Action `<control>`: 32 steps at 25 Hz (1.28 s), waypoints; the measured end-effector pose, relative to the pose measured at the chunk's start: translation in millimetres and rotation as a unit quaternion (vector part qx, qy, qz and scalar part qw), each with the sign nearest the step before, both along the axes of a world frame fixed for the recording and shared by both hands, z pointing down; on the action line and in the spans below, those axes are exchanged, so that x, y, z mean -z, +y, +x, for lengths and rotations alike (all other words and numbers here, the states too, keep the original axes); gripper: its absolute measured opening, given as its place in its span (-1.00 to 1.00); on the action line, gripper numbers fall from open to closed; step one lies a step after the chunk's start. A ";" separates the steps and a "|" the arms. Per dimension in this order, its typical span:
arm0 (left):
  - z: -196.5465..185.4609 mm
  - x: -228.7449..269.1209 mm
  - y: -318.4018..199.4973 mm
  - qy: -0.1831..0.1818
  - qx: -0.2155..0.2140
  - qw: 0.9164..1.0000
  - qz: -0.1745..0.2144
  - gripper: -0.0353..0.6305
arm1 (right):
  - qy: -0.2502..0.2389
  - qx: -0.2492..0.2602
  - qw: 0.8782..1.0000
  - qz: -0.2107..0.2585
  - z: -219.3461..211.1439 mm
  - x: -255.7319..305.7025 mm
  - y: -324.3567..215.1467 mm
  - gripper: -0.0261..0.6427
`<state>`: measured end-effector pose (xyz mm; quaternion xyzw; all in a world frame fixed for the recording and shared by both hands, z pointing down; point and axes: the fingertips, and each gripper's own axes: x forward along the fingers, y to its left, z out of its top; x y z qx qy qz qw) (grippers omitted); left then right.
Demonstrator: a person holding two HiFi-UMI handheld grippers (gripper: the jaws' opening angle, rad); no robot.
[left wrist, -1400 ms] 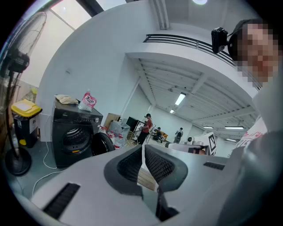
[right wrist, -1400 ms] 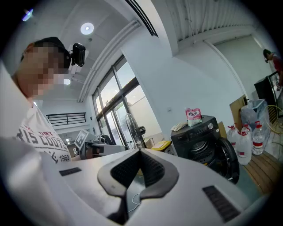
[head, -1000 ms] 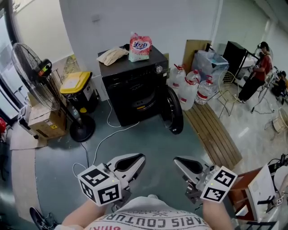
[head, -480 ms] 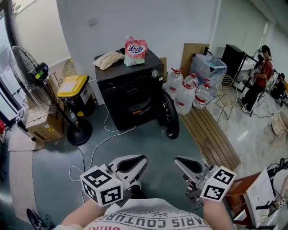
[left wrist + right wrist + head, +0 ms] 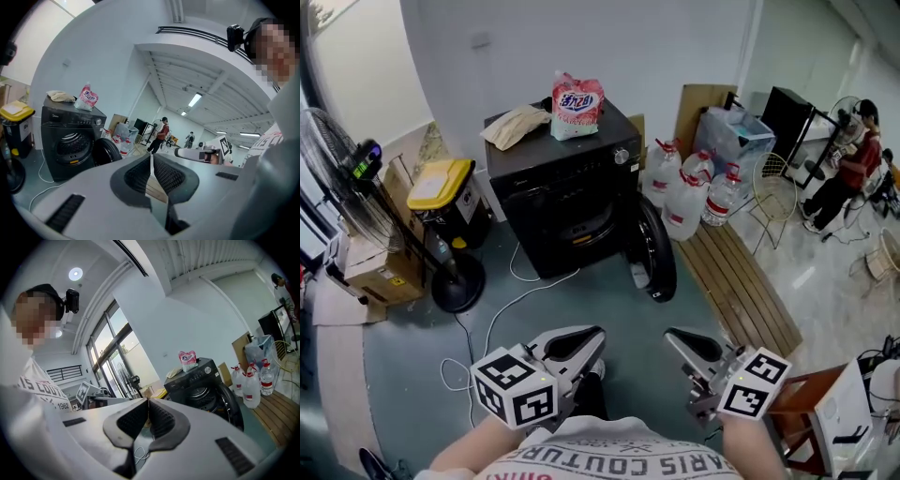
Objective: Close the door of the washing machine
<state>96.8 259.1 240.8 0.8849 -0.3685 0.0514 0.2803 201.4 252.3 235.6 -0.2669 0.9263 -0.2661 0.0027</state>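
A black washing machine (image 5: 564,183) stands against the far wall, several steps ahead of me. Its round door (image 5: 654,251) hangs swung open to the machine's right, showing the drum opening (image 5: 581,218). On top lie a pink detergent bag (image 5: 576,103) and a crumpled beige cloth (image 5: 514,125). Both grippers are held low near my body, far from the machine. My left gripper (image 5: 581,339) is shut and empty. My right gripper (image 5: 682,340) is shut and empty too. The machine (image 5: 70,143) shows in the left gripper view and again (image 5: 201,385) in the right gripper view.
Large water bottles (image 5: 684,199) stand right of the door, beside a wooden slatted pallet (image 5: 741,281). A floor fan (image 5: 403,239), a yellow-lidded bin (image 5: 441,192) and a cardboard box (image 5: 380,272) are on the left. A white cable (image 5: 502,305) trails across the floor. People stand far right.
The view has shifted: the washing machine sits slightly further left and the fan has slid toward the left edge. Both grippers keep their place and stay shut.
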 end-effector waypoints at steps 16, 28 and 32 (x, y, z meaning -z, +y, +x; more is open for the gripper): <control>-45.5 -69.1 -205.3 0.005 -0.045 0.996 -0.073 -0.76 | 0.020 -0.097 0.993 -0.063 -10.1 -72.2 -193.0 -0.85; -37.8 -133.3 -266.4 -0.019 -0.048 0.989 -0.135 -0.76 | 0.153 -0.133 0.976 -0.076 40.8 -156.9 -256.2 -0.85; -33.8 -149.1 -279.9 -0.033 -0.033 0.986 -0.159 -0.76 | 0.198 -0.124 0.967 -0.097 64.5 -195.2 -274.2 -0.85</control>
